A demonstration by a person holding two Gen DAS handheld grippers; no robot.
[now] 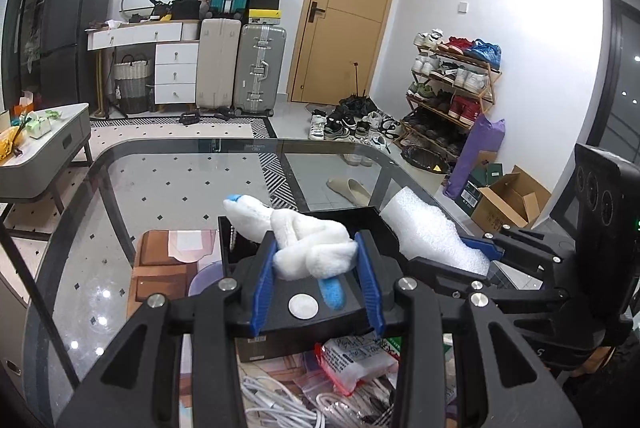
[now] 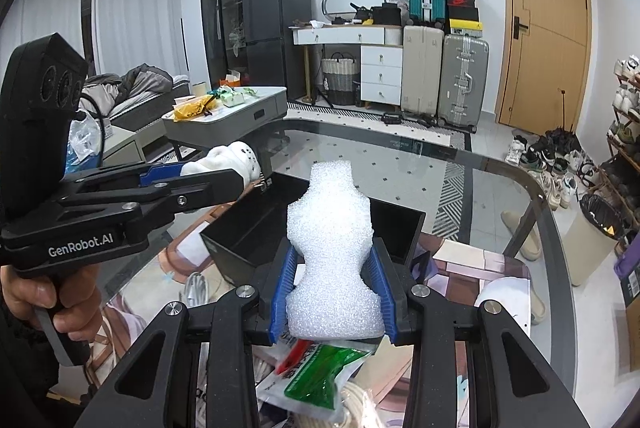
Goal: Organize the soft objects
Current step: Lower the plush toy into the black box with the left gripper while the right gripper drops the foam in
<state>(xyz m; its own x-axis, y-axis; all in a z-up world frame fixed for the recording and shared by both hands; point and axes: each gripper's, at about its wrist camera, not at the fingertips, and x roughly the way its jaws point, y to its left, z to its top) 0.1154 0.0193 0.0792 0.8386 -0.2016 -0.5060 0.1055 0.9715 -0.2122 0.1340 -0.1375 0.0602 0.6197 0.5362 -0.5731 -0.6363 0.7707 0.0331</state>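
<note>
Nearest, the left gripper [image 1: 316, 268] is clamped on a white plush [image 1: 308, 244], its blue pads squeezing the bunched middle so the soft body cannot slip; a blue-tipped end [image 1: 236, 199] sticks out ahead of the jaws and another blue part hangs down between them. Beside it to its right, the right gripper [image 2: 334, 292] pinches a white foam piece [image 2: 330, 248] at its narrow waist, probably because that is where the pads can bite without the foam popping out. The foam stands upright, its wide base nearest the camera and its top reaching forward. A hand [image 2: 48, 292] on the left gripper's handle shows at the edge of the right view.

Just below both grippers lies clutter under the glass: packets [image 2: 316, 376] and white cables [image 1: 280, 404].

Just ahead of both sets of jaws, and below them, sits an open black box [image 2: 256, 224] on the glass table [image 1: 168, 171]. Both soft things are held above and near its opening, so it looks like the place meant for them; neither is inside yet.

Well beyond, past the table's far edge, are suitcases [image 1: 240, 67], a door [image 1: 348, 7] and a shoe rack [image 1: 452, 87].
</note>
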